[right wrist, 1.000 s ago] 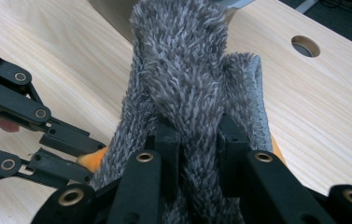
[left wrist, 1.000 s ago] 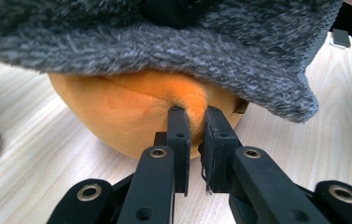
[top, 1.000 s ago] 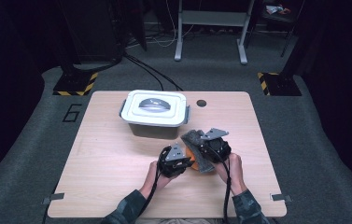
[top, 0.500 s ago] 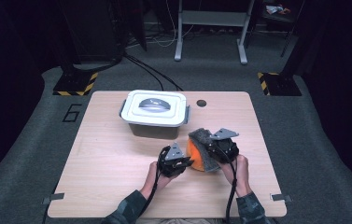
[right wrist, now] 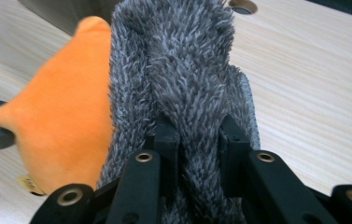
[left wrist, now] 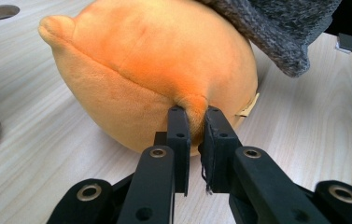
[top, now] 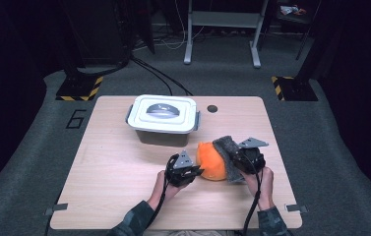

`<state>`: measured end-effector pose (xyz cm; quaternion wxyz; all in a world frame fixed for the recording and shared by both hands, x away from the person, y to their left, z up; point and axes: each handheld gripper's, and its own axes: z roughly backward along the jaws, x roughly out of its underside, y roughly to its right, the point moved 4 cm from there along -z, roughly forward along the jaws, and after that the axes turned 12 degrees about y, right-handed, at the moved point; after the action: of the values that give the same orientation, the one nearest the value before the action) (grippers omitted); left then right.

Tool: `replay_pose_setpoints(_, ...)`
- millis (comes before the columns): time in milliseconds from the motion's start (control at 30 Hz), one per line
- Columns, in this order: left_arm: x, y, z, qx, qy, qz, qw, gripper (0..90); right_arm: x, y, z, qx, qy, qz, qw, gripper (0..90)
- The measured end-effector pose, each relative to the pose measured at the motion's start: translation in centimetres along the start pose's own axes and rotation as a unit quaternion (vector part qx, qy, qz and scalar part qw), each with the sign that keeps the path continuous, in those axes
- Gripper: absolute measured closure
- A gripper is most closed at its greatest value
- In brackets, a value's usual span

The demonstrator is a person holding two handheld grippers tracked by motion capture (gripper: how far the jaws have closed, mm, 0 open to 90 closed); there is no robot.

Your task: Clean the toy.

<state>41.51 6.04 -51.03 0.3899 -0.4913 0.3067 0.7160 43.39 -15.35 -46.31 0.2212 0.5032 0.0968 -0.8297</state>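
Pale wood-grain table is lying under both of my grippers, with dark grey carpet all around it. My left gripper is pinching a small fold of the orange plush toy, its two black jaws nearly meeting with only that tuft of fabric between them. My right gripper is clamping a thick ridge of the grey fuzzy cloth, jaws squeezing the pile from both sides.

In the high view the left gripper is sitting just at the near left side of the orange plush toy, and the right gripper is gripping the grey fuzzy cloth on the toy's right side. That cloth is draping over the toy's right flank, touching it, and hanging down to the tabletop. The toy is resting on the table right of the middle, nearer the near edge than the far one, between my two hands.

Farther out, a white-lidded box is standing near the middle of the far edge, well apart from the toy, its lid on and a grey handle lying flat on top. Just to its right, a small round hole is showing in the tabletop near the far edge. My sleeves are coming in over the near edge.
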Motion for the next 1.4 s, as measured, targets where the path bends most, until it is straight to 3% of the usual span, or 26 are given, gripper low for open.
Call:
replay_pose_setpoints(333, 0.2, -0.1, 0.1, 0.003, -0.003, 0.004, 1.0000, 82.4, 1.6, 1.7, -0.3, 0.023, -0.017, -0.029, 0.9992, 73.8)
replay_pose_setpoints(500, 0.3, -0.2, 0.1, 0.003, -0.004, 0.006, 1.0000, 82.4, 2.8, 2.4, -0.7, 0.038, -0.040, -0.041, 0.9976, 73.8)
replay_pose_setpoints(933, 0.4, -0.2, 0.2, 0.003, -0.003, 0.007, 1.0000, 82.3, 6.0, 3.1, -3.5, 0.033, -0.091, -0.056, 0.9937, 73.9)
replay_pose_setpoints(1167, 0.3, -0.2, 0.2, 0.001, 0.000, 0.004, 1.0000, 82.2, 5.3, 4.3, -1.8, 0.049, -0.070, -0.068, 0.9941, 74.5)
replay_pose_setpoints(1400, 0.1, -0.1, 0.2, 0.002, 0.000, 0.003, 1.0000, 82.2, 2.3, 4.7, 1.5, 0.042, -0.015, -0.062, 0.9971, 74.5)
